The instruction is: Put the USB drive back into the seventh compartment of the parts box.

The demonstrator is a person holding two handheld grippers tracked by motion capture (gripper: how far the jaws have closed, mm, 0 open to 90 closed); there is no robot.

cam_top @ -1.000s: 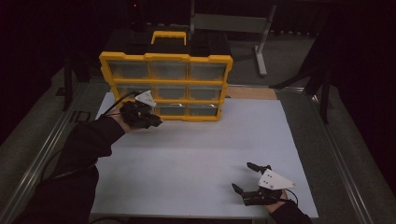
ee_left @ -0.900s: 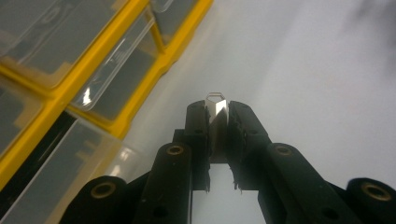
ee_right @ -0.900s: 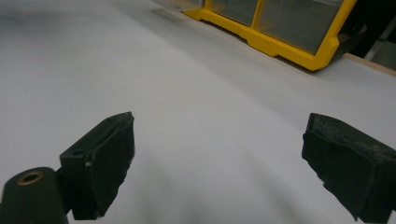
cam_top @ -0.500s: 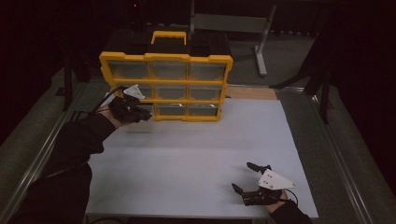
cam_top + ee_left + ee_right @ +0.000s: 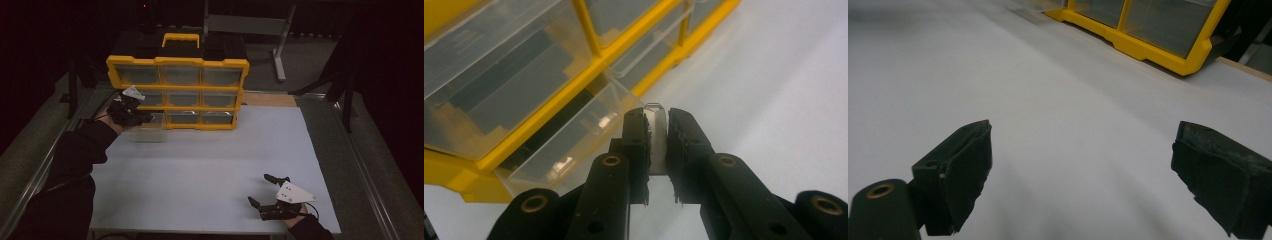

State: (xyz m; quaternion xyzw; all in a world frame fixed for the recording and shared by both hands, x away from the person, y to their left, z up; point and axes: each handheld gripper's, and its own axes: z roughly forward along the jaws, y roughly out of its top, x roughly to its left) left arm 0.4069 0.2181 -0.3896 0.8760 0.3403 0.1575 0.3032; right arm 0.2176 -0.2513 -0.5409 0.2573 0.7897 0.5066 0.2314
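Note:
A yellow organizer cabinet [image 5: 177,61] with clear drawers stands upright at the back of the white tabletop [image 5: 210,165]. Its bottom-left clear drawer [image 5: 148,132] is pulled partway out toward the front left. My left gripper [image 5: 143,118] is shut on the small clear handle tab at the drawer's front. In the left gripper view the tab [image 5: 655,131] is pinched between the pads of the left gripper [image 5: 656,145], with the open drawer [image 5: 569,145] beyond. My right gripper [image 5: 259,189] rests near the table's front edge, open and holding nothing; in its own view the right gripper [image 5: 1083,165] shows its jaws wide apart.
A black case with a yellow handle [image 5: 180,41] sits behind the cabinet. A metal stand [image 5: 280,50] is on the floor beyond the table. A wooden strip [image 5: 270,99] lies at the table's back right. Metal rails run along both table sides.
My left hand has moved left and away from the cabinet, drawing the clear bottom-left drawer out with it. The right gripper has stayed put.

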